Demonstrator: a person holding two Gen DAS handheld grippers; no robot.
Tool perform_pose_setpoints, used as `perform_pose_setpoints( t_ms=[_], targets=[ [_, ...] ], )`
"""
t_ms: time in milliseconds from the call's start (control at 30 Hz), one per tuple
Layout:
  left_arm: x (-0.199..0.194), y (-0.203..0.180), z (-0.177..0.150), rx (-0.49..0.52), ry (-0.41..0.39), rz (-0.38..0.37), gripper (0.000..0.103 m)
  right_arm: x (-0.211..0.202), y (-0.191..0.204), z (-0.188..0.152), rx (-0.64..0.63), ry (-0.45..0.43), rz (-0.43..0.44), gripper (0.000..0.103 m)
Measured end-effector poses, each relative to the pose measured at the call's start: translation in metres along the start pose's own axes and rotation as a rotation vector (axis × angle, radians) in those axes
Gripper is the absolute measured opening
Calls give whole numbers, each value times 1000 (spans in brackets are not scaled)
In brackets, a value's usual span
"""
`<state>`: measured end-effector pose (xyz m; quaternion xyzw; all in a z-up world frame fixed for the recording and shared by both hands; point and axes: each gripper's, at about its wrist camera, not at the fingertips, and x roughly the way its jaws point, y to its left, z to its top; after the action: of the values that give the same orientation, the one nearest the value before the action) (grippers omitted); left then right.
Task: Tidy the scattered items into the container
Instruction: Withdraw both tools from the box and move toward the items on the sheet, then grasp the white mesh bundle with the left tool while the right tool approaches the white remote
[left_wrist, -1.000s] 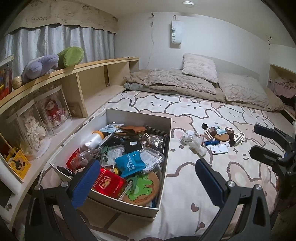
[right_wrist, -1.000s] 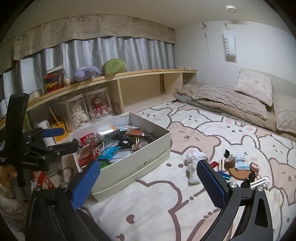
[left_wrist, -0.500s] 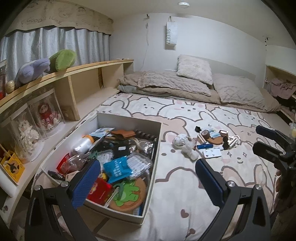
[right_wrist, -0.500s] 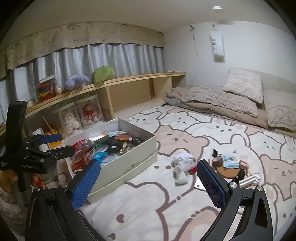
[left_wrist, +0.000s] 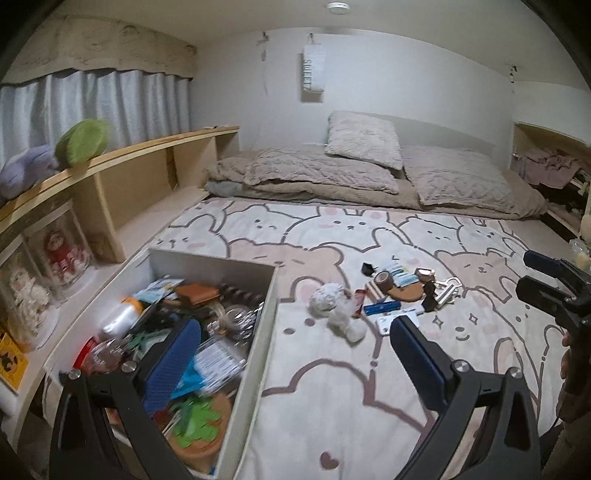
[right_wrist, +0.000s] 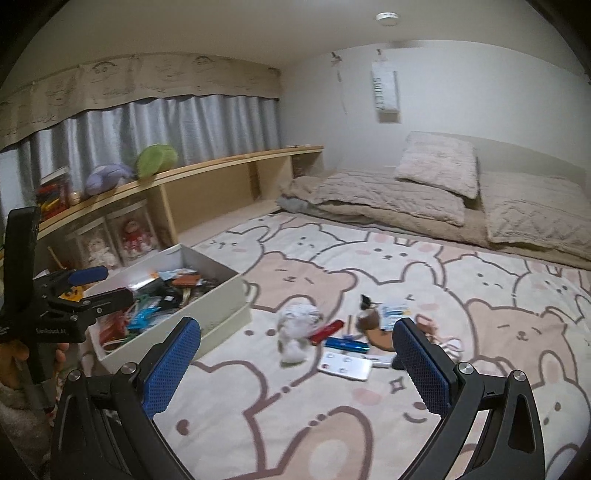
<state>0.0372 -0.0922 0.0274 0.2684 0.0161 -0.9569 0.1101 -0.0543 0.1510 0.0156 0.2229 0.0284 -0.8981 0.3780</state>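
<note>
I have swung both wide-open, empty grippers, left (left_wrist: 295, 363) and right (right_wrist: 295, 363), off the box (right_wrist: 225, 325) toward the scattered pile (right_wrist: 354, 332) at twelve o'clock; next pick begins.

The bedsheet (right_wrist: 303, 413) was cream with pink-brown bear and bunny faces outlined all over it. The box (left_wrist: 258, 354) was plain off-white, stuffed with a jumble of colours: a brown wallet (left_wrist: 197, 292), a green frog-shaped thing (left_wrist: 199, 424) on a tan disc, some bright blue packaging (left_wrist: 190, 380). Both grippers had black frames and blue textured pads (right_wrist: 171, 369). Out on the sheet were a fluffy white plush (right_wrist: 295, 328), a red bar (right_wrist: 327, 331), a shiny blue one (right_wrist: 347, 344) and a white card (right_wrist: 344, 366). Pillows (right_wrist: 437, 168) were beige and quilted, curtains (right_wrist: 166, 129) grey.
</note>
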Motion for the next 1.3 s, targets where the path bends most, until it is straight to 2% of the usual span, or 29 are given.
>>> perform_pose_setpoints(
  t_ms=[133,300,533,800,1133,1300],
  targets=[
    [11,-18,8,14,-14,-27,103,-1,-17,0,11,-3,-35,103],
    [29,-32,17,-16,-21,-65,103,0,-37,4,8,-6,-81,103],
    [55,-49,21,-14,-27,-75,103,0,-65,-1,49,-12,-132,103],
    [88,-60,17,-16,-14,-97,103,16,-87,-18,82,35,-181,103],
    [126,-66,-1,-19,59,-117,103,36,-105,-45,125,97,-200,103],
    [148,-67,-15,-25,124,-143,103,56,-107,-62,139,168,-197,103]
  ],
)
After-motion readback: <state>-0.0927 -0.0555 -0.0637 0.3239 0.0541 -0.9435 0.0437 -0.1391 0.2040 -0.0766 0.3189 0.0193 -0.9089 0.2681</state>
